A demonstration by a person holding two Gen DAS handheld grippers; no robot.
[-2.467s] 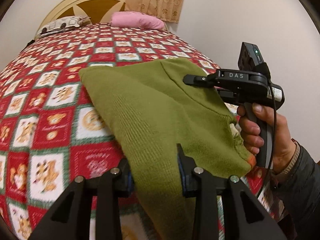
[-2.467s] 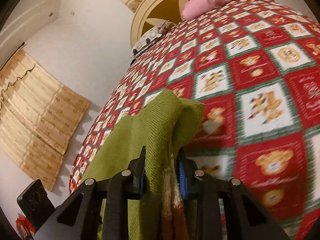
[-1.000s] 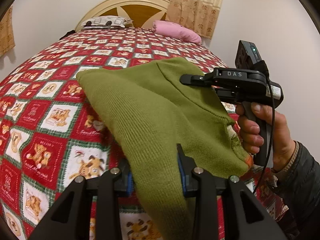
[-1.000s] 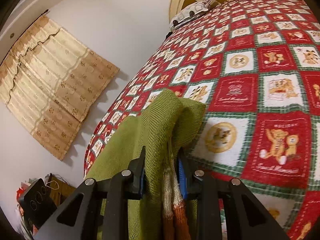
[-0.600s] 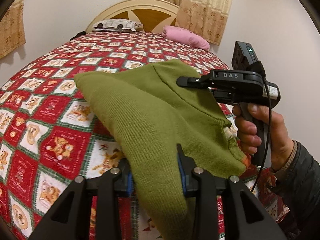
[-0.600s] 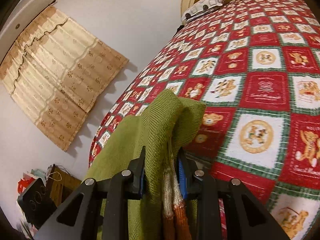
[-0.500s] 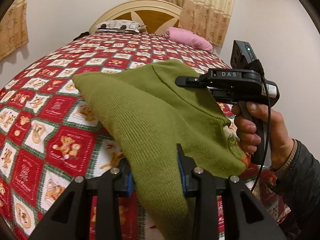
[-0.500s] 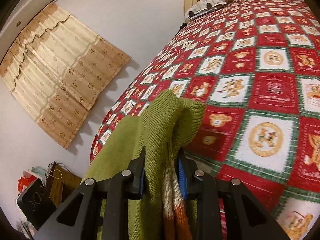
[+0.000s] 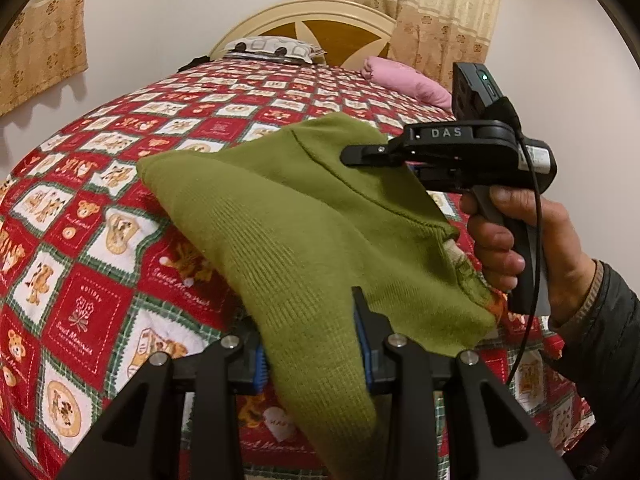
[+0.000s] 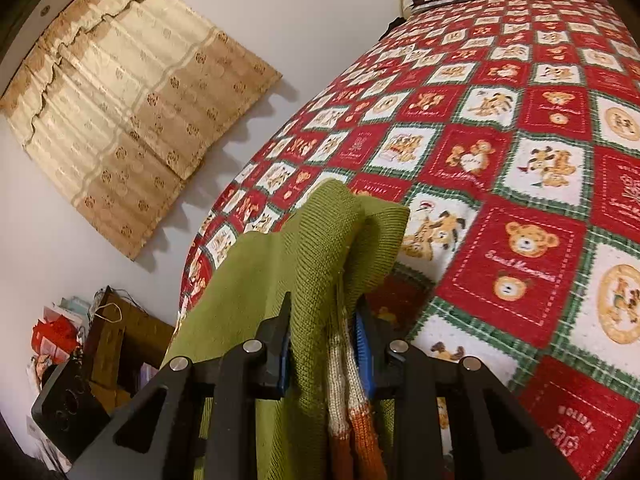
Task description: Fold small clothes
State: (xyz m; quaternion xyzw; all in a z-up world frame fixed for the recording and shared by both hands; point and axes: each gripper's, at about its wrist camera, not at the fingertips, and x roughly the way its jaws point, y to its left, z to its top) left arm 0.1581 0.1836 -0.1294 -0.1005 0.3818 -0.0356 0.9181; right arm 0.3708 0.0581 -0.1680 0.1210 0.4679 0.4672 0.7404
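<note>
A small green knitted sweater (image 9: pixel 288 216) with a cream and orange striped hem (image 10: pixel 352 412) hangs in the air between both grippers, above the bed. My left gripper (image 9: pixel 312 340) is shut on one green edge at the bottom of the left wrist view. My right gripper (image 10: pixel 324 340) is shut on the bunched green knit and striped hem; it also shows in the left wrist view (image 9: pixel 360 156), held by a hand at the right.
A bed with a red, white and green bear-patterned quilt (image 9: pixel 100 208) fills both views. A pink pillow (image 9: pixel 404 80), a patterned pillow (image 9: pixel 272 46) and a cream headboard (image 9: pixel 312 20) are at the far end. Clutter and a brown box (image 10: pixel 116 336) stand beside the bed.
Both grippers have carried the sweater higher and further back from the bed. More of the quilt, curtains and headboard shows. Both grips are unchanged.
</note>
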